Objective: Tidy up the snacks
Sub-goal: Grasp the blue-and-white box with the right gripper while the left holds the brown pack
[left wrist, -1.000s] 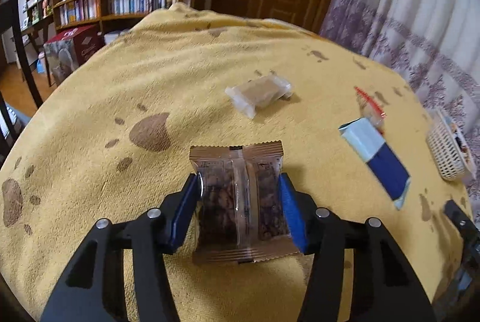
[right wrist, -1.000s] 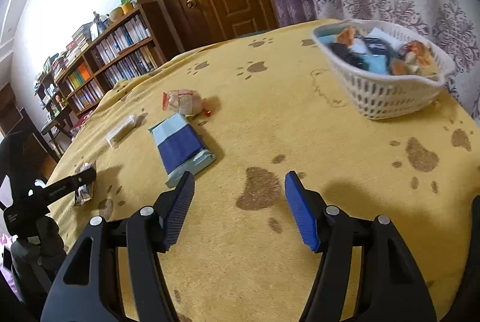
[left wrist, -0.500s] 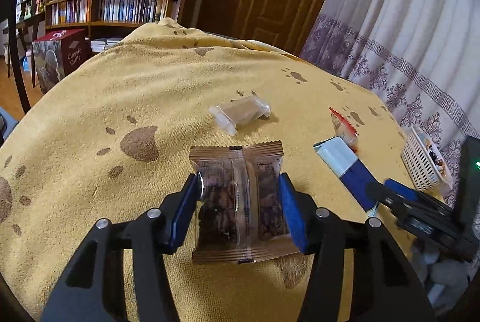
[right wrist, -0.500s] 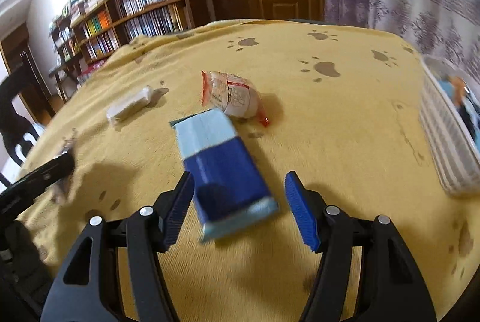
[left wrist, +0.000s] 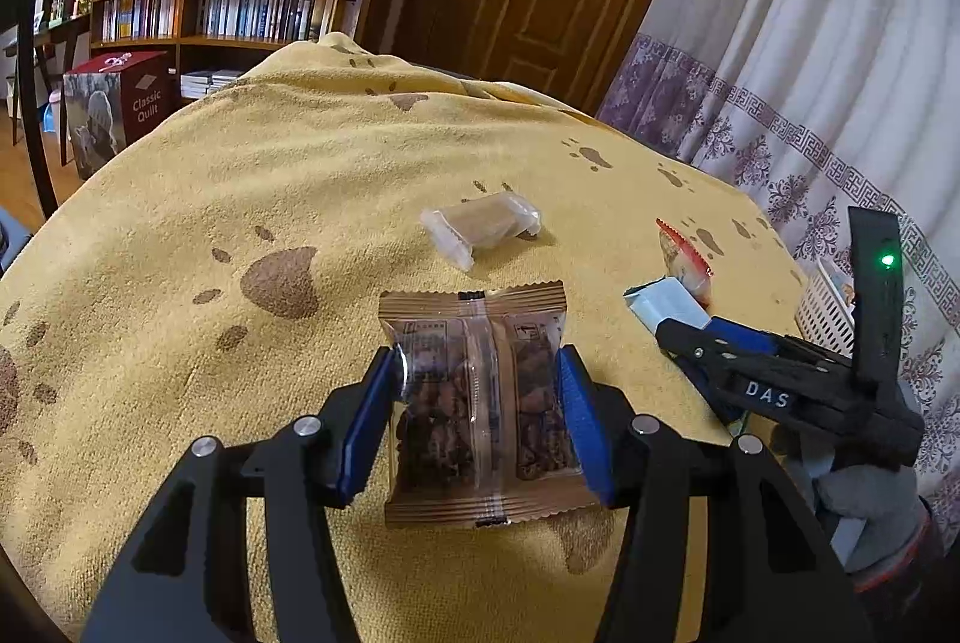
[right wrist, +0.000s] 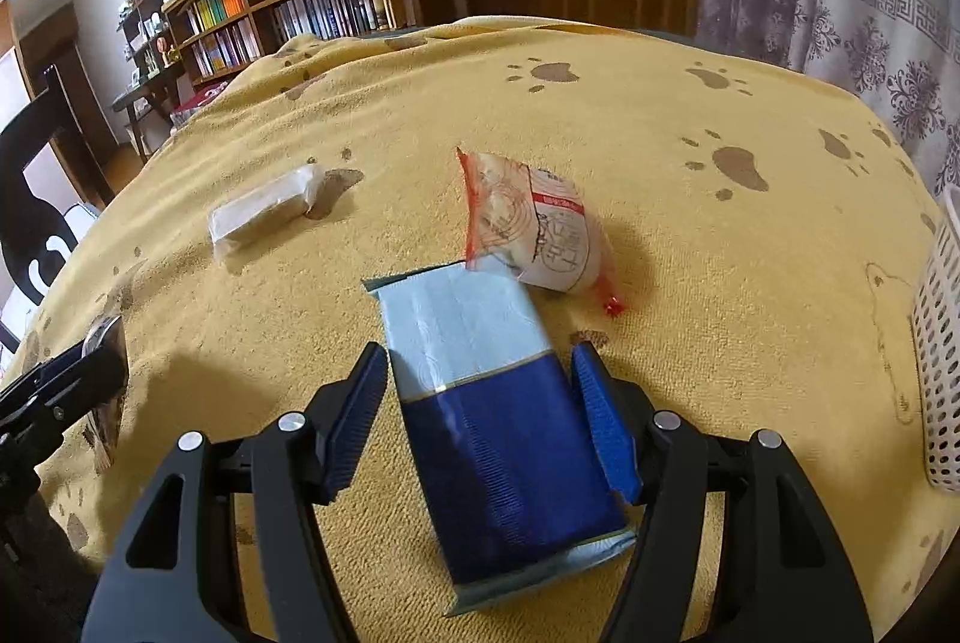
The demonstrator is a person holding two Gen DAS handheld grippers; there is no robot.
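Jaw status, both grippers

Left gripper: jaws part-open, both blue pads pressed on the sides of the brown nut packet, lower centre of frame, held above the yellow cloth.

Right gripper: jaws moderately wide, straddling the blue-and-white packet lying flat on the cloth at lower centre. Narrow gap shows on each side, no pad contact visible.

White basket sits at right edge.
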